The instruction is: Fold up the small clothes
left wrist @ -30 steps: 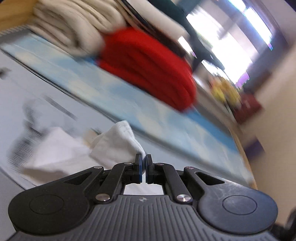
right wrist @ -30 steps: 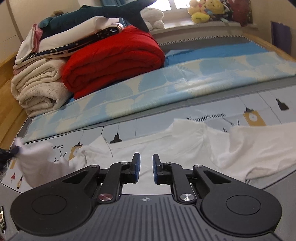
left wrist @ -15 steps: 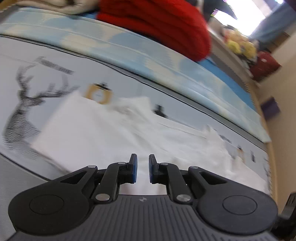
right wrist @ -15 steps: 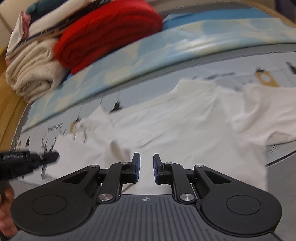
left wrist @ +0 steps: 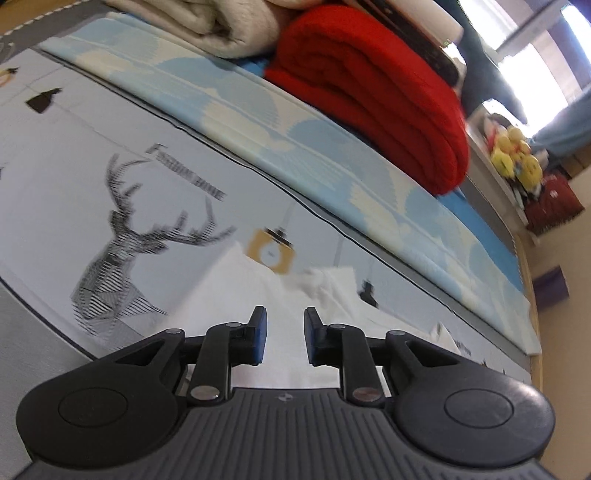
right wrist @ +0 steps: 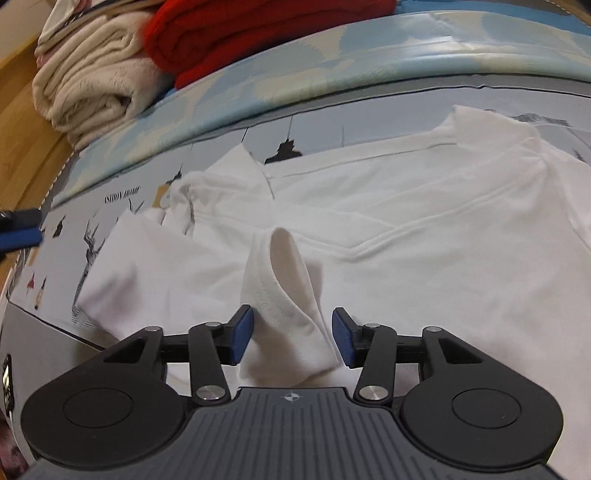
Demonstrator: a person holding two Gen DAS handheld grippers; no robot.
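clearly the bed sheet with printed pictures was the biggest thing, and on it the white garment lay spread, its long axis running from about 9 o'clock to 3 o'clock in the right wrist view. behind it, near 11 o'clock, stood a red blanket and a cream blanket, well apart from the work.

the right gripper was the nearer one: its fingers were wide apart, and a raised fold of the garment, with a ribbed hem, stood up between them toward 12 o'clock. the pads seemed close to the cloth but not pressing it, so i judged that closing them would catch this fold.

the left gripper had its fingers moderately apart and held nothing; the garment's edge lay ahead of it at 12 o'clock.

the garment looked soft, thin and creased, with one sleeve lying flat at 9 o'clock.
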